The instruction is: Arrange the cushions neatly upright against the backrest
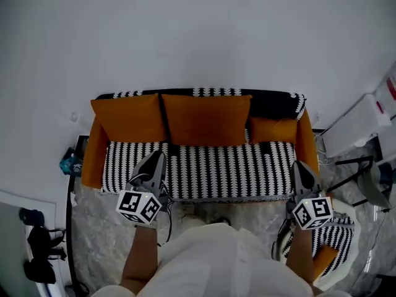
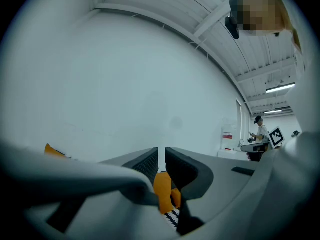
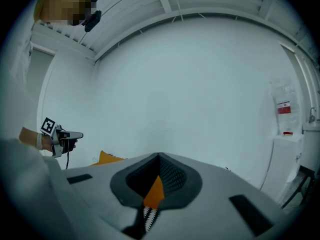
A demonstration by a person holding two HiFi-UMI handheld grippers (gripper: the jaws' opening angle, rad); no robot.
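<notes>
My left tongs [image 1: 158, 158] are a slit apart and empty; my right tongs [image 1: 299, 166] are closed, empty. Both hover before the striped sofa [image 1: 235, 169], where the left cushion [image 1: 129, 117], middle cushion [image 1: 206, 119] and small right cushion [image 1: 273, 130] lean against the backrest [image 1: 272, 103].

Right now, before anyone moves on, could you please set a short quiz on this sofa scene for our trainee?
1. How many orange cushions lean against the backrest?
2. True or false: the right gripper holds a cushion.
3. Which cushion is the smallest: A the left one, B the middle one, C the right one?
Key: 1. Three. 2. False; its jaws are shut with nothing between them. 3. C, the right cushion.
</notes>
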